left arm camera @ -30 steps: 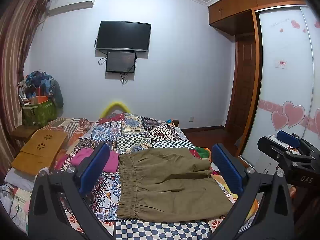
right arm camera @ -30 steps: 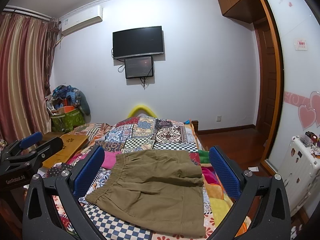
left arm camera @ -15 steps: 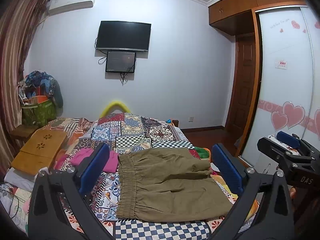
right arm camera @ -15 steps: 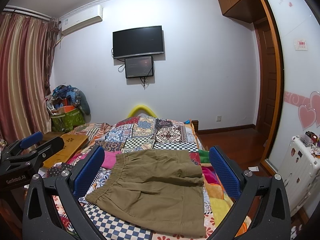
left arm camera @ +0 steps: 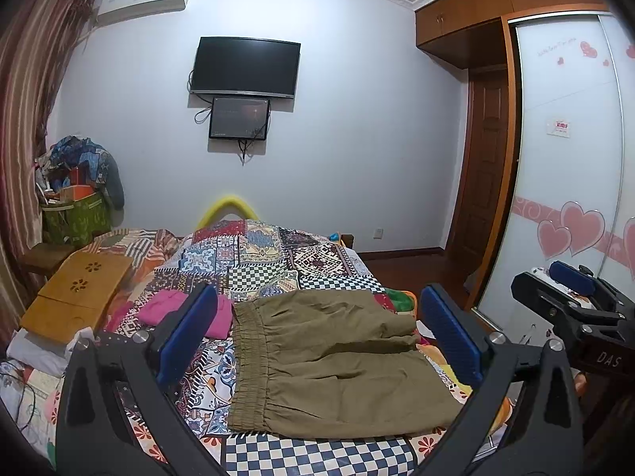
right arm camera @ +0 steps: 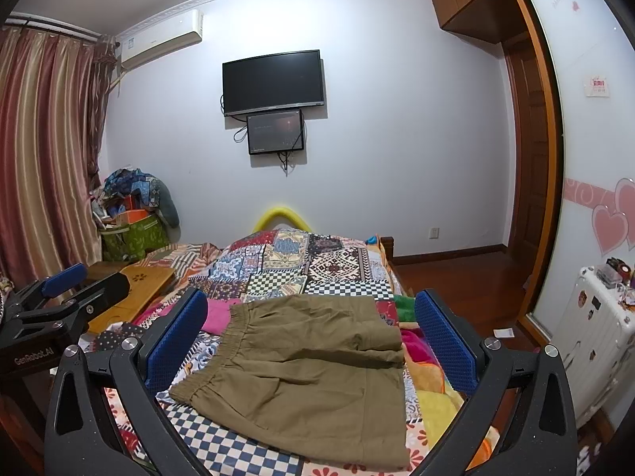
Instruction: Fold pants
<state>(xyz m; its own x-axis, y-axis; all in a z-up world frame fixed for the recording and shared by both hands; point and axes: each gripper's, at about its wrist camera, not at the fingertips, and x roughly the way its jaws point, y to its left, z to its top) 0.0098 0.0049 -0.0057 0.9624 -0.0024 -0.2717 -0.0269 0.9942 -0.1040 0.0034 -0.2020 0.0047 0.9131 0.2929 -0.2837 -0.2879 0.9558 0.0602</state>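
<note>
A: What takes up most of the room?

B: A bed (left arm camera: 254,261) under a patchwork quilt (right arm camera: 293,265), running away toward the far wall, where a television (left arm camera: 245,66) hangs with a smaller screen (left arm camera: 239,118) just below it. A sliding wardrobe door with pink hearts (left arm camera: 571,182) stands at the right.

A: And the pants?

B: The olive pants (left arm camera: 329,361) lie on the near end of the bed, folded over on themselves, elastic waistband to the left and leg ends to the right. The upper layer is shorter and its hem lies across the middle.

A: Where are they relative to the tongs?

B: Both tongs hang above the near edge of the bed, apart from the cloth. In the left wrist view the left tongs (left arm camera: 317,341) frame the pants between the two blue pads, spread wide and holding nothing. The right tongs (right arm camera: 309,341) likewise stand wide apart and empty, the pants seen between their pads.

A: Anything beside them?

B: A pink garment (left arm camera: 186,313) just left of the waistband, and a wooden lap tray (left arm camera: 75,297) farther left.
</note>
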